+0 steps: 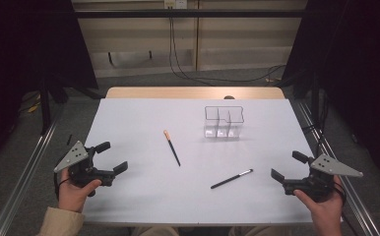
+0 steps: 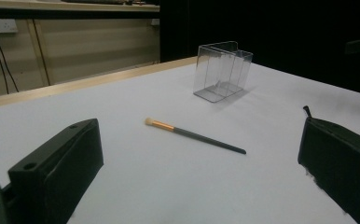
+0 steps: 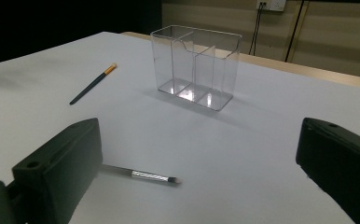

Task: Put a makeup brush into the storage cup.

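White bench [image 1: 143, 196] carries three loose items, spread apart so each can be reached on its own. Largest is the clear organiser [image 1: 223, 123], standing upright at the far centre-right with its compartments empty, presumably the receptacle. Left of it, near the middle, lies the gold-ferruled brush [image 1: 171, 147], flat, bristles toward the far side. Nearer and to the right lies the silver-tipped brush [image 1: 232, 179], also flat. Left hand-held gripper [image 1: 110, 159] rests at the near left edge, jaws wide apart, holding and touching nothing. Right hand-held gripper [image 1: 287, 166] sits at the near right edge, likewise fully spread and empty, the silver-tipped brush lying closest to it.
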`<state>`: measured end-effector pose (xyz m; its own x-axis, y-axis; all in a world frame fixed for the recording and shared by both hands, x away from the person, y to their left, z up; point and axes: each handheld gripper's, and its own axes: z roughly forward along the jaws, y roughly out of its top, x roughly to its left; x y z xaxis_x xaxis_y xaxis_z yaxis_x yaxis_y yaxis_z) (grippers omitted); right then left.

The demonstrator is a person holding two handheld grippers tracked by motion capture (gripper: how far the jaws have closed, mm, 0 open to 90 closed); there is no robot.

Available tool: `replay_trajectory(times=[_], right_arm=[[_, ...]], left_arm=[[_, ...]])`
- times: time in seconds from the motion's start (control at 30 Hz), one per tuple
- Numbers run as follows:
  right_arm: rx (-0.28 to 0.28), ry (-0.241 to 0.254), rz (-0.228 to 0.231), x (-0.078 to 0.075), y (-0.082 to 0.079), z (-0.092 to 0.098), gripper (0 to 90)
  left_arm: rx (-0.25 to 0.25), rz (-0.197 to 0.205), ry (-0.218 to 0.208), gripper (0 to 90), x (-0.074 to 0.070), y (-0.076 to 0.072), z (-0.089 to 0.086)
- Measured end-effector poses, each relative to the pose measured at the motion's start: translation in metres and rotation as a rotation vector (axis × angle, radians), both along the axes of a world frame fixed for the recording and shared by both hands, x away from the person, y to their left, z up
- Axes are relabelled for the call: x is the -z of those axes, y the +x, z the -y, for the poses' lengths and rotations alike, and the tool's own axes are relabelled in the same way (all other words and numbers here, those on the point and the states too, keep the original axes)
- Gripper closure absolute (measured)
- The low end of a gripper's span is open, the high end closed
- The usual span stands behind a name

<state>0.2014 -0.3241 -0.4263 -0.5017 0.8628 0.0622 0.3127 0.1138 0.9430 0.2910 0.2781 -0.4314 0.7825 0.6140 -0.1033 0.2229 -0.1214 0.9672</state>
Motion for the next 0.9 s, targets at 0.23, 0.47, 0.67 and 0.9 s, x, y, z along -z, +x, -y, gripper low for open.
replay_trajectory(times=[0.23, 0.47, 0.67, 0.9], right_arm=[[-0.002, 0.002, 0.004, 0.000, -0.001, 0.000, 0.0], [-0.009, -0.005, -0.001, 0.001, 0.001, -0.002, 0.0], [-0.017, -0.007, 0.000, 0.002, 0.002, -0.004, 0.0], [-0.024, -0.011, 0.004, 0.001, 0.003, -0.006, 0.0]], left_arm=[[-0.003, -0.005, -0.007, 0.0, -0.001, 0.005, 0.006], [-0.007, -0.003, -0.015, 0.0, -0.002, 0.015, 0.016], [-0.006, -0.006, -0.023, 0.0, -0.003, 0.020, 0.024], [-0.004, -0.012, -0.031, 0.0, -0.003, 0.027, 0.033]])
